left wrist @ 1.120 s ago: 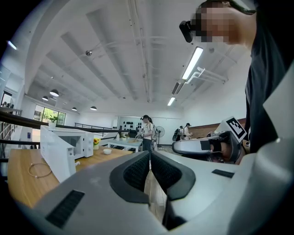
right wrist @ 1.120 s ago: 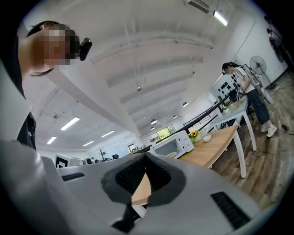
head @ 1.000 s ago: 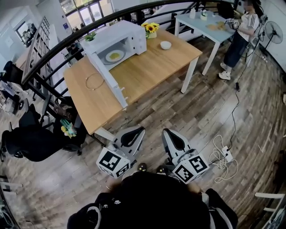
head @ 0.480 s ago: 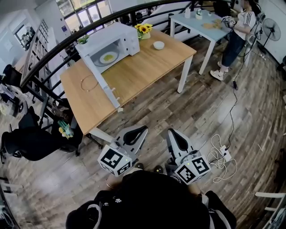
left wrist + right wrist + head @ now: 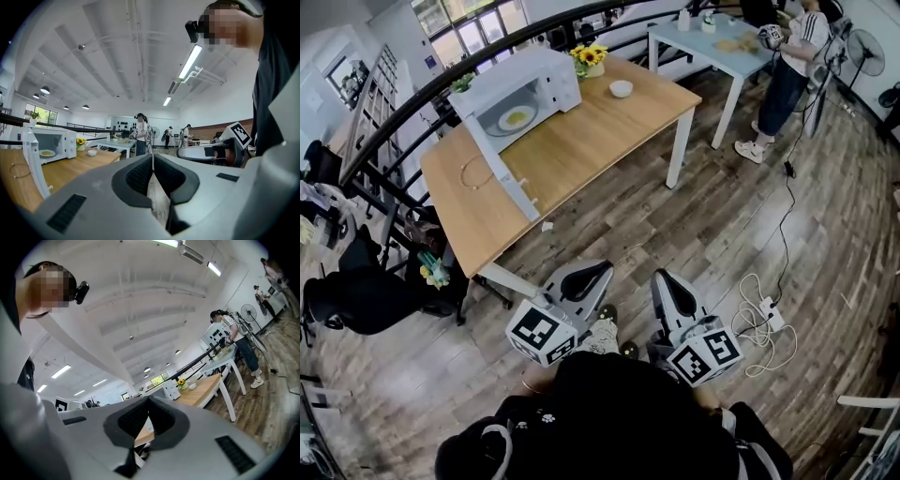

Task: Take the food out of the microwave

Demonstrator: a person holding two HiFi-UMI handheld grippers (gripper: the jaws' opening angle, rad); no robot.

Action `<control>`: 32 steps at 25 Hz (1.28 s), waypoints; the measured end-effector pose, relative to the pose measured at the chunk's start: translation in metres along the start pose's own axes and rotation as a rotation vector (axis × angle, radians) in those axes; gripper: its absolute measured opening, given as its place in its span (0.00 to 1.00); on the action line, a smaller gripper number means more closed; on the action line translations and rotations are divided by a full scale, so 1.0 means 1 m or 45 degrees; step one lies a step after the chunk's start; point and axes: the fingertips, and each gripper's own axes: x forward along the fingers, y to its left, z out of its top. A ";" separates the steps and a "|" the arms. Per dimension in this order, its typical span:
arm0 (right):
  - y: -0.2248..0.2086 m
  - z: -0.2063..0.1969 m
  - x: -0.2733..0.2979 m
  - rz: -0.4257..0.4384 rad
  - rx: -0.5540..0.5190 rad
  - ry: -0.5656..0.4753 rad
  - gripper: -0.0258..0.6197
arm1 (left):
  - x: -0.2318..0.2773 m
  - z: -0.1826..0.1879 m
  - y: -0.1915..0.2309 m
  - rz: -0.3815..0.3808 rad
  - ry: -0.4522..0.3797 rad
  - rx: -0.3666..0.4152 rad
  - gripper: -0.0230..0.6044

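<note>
A white microwave (image 5: pixel 525 80) stands at the far end of a wooden table (image 5: pixel 591 141), its door (image 5: pixel 499 167) swung wide open. Inside lies a plate with yellow food (image 5: pixel 517 118), which also shows in the left gripper view as the plate (image 5: pixel 47 153). My left gripper (image 5: pixel 598 267) and right gripper (image 5: pixel 659 277) hang close to my body over the floor, well short of the table. Both are shut with nothing between the jaws, as the left gripper (image 5: pixel 153 157) and right gripper (image 5: pixel 149 401) show in their own views.
A white bowl (image 5: pixel 621 89) and a sunflower pot (image 5: pixel 589 56) sit right of the microwave, and a thin ring (image 5: pixel 474 172) lies on the table's left part. A person (image 5: pixel 783 66) stands at a pale table (image 5: pixel 722 42). A cable and power strip (image 5: pixel 766 323) lie on the floor at right, and a black chair (image 5: pixel 366 300) stands at left.
The table and microwave have slid up and left in the head view. A shoe now shows between the grippers. Both grippers stay shut and low.
</note>
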 end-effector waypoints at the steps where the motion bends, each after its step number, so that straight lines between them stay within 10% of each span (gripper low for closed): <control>1: -0.002 0.000 0.000 -0.002 -0.001 0.001 0.04 | 0.002 0.000 0.000 -0.001 0.000 0.000 0.07; 32: -0.097 0.044 0.133 -0.092 -0.072 0.065 0.04 | 0.125 0.006 0.146 -0.014 -0.046 -0.058 0.07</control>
